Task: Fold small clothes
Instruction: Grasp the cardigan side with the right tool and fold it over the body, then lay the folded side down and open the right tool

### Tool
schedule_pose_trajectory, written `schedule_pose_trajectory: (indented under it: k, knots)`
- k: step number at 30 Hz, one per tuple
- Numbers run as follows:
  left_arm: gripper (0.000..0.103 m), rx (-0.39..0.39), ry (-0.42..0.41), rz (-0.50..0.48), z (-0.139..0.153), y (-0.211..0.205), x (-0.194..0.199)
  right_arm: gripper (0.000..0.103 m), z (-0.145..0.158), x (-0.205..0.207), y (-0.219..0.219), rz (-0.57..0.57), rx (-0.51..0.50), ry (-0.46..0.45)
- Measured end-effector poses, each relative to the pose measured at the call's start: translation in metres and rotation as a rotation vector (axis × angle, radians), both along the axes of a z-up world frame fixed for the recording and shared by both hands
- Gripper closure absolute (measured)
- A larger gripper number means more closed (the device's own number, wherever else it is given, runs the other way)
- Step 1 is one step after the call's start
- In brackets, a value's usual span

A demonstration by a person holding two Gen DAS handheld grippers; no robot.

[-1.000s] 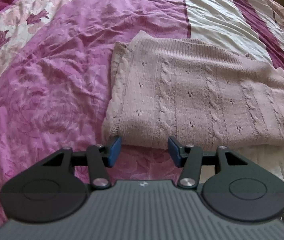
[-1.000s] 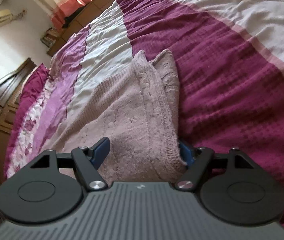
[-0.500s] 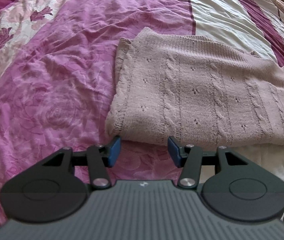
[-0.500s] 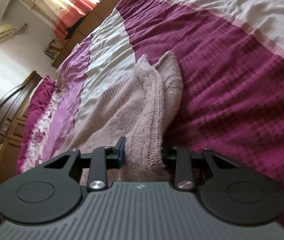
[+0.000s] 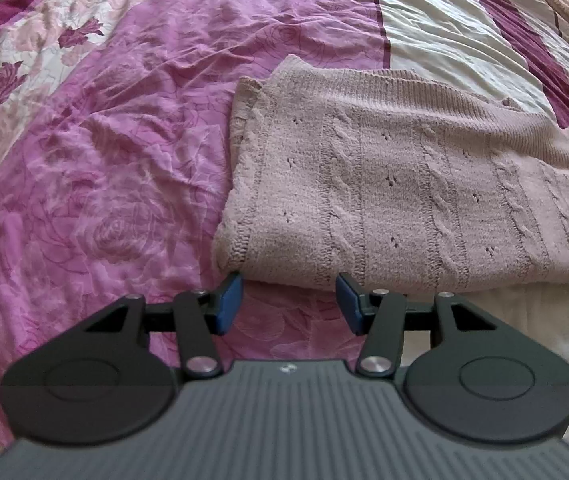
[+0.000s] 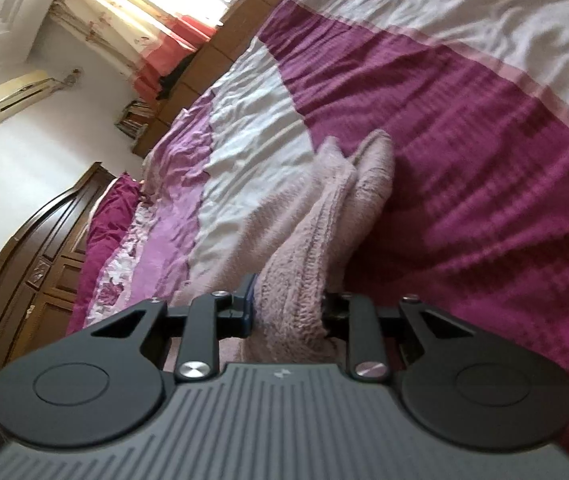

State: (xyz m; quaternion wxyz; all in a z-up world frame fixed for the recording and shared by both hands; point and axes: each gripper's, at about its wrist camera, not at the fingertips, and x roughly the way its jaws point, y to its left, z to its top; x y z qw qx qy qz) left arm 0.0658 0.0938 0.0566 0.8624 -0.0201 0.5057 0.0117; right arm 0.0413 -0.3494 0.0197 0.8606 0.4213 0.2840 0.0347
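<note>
A folded dusty-pink cable-knit sweater point(image 5: 404, 200) lies on the bed. In the left wrist view it fills the middle and right. My left gripper point(image 5: 288, 296) hovers just short of its near left corner, open, with only bedspread between its blue pads. In the right wrist view the sweater point(image 6: 324, 216) runs away from me as a bunched ridge. My right gripper point(image 6: 290, 304) has that thick edge between its fingers and its jaws are closing, pads pressed into the knit. The right pad is hidden by the fabric.
The bedspread point(image 5: 124, 160) is wrinkled, with pink rose print, white and dark magenta stripes. A dark wooden wardrobe point(image 6: 24, 272) stands at the left of the right wrist view, with an air conditioner point(image 6: 16, 96) and curtains point(image 6: 144, 40) on the wall beyond the bed.
My right gripper's jaws went from wide apart around the sweater's edge to pinching it, and its view tipped up and rolled. The left gripper stayed as it was.
</note>
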Motion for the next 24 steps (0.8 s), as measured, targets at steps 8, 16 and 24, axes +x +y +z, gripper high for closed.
schedule_pose_trajectory:
  k: [8,16,24]
  knots:
    - [0.05,0.024,-0.009,0.002,0.004,0.004,0.001,0.076,0.039,0.015,0.023,0.082,-0.018,-0.085]
    - [0.05,0.084,-0.047,-0.004,0.012,0.009,0.001,0.076,0.077,0.029,0.06,0.178,-0.056,-0.159]
    - [0.05,0.074,-0.05,-0.005,0.014,0.014,0.002,0.077,0.098,0.041,0.092,0.241,-0.046,-0.191]
